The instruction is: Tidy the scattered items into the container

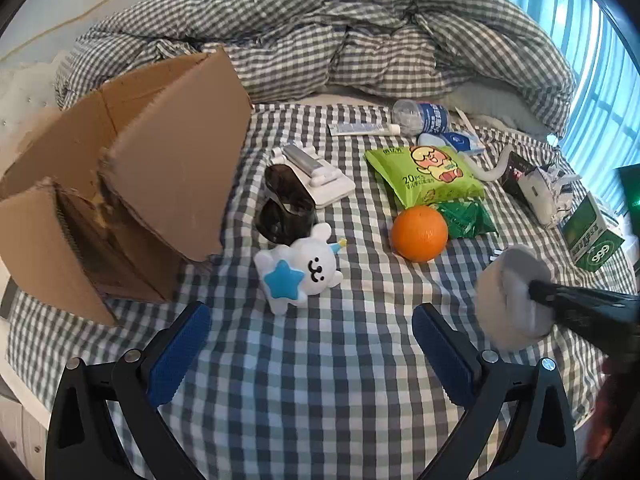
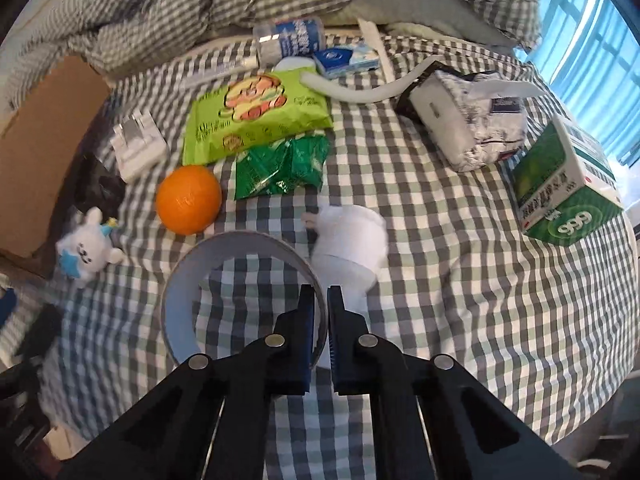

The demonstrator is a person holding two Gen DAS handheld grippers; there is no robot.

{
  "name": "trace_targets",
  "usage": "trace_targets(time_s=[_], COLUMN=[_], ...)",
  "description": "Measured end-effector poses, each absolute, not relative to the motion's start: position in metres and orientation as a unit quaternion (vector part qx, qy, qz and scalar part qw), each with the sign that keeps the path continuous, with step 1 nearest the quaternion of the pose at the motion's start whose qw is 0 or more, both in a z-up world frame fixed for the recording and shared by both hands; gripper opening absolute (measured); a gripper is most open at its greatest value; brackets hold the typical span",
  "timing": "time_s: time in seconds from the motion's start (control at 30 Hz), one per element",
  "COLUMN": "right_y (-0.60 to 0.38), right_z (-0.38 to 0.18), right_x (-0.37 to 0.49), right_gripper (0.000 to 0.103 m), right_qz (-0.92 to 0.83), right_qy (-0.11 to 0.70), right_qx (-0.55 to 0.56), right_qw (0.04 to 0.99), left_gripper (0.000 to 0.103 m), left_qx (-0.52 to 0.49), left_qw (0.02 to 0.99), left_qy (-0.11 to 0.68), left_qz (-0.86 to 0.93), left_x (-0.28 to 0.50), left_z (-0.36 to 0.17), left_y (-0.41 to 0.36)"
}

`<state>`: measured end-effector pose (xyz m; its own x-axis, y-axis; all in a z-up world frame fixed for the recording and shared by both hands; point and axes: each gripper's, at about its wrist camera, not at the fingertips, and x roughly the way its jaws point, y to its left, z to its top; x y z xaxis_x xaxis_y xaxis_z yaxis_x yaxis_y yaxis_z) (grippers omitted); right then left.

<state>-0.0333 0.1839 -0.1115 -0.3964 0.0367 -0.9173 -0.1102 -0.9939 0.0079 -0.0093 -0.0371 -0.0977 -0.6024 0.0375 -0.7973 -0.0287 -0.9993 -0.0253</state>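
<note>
1. Two grippers, one loaded: my right gripper [image 2: 319,300] has its fingers pinched on the wall of the tape roll [image 2: 240,296], one finger inside the ring, one outside. Roll looks lifted clear of the checked bedsheet [image 2: 440,280].
2. My left gripper [image 1: 310,332] is spread wide, nothing between the pads, hovering over bare sheet.
3. Key relation: the cardboard box [image 1: 120,184] sits to the left of the roll, across the bed, tipped with its opening facing up and left. From the right wrist view it's only a brown edge at far left [image 2: 40,152].
4. So I judge the carry goes leftward, over the white plush toy [image 1: 304,268] and past the orange [image 1: 419,233].
5. Left gripper is nearer the box and the plush; I'd take the plush with it next.
6. Risk: thin pinch on the roll wall, could swing.
</note>
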Motion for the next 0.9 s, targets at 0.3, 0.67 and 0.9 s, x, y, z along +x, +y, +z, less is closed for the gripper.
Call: trace_targets(time_s=[0.3, 0.67, 0.9], right_y=[0.205, 0.207, 0.204], right_z=[-0.066, -0.072, -0.068], right_x=[-0.015, -0.017, -0.021], right_gripper=[0.006, 0.006, 0.006], right_qz=[0.862, 0.862, 0.863], right_qy=[0.051, 0.059, 0.059], right_qx=[-0.503, -0.503, -0.501], right_qw=[0.027, 0.011, 0.005], left_gripper=[0.103, 0.087, 0.059], left_qx=[-0.447, -0.470, -0.498], left_qw=[0.024, 0.020, 0.053], left_qy=[0.016, 0.048, 0.063], left_qz=[0.894, 0.881, 0.863], left_x=[-0.035, -0.071, -0.067], left_z=[-0.127, -0.167, -0.158], left_y=[-0.036, -0.053, -0.048])
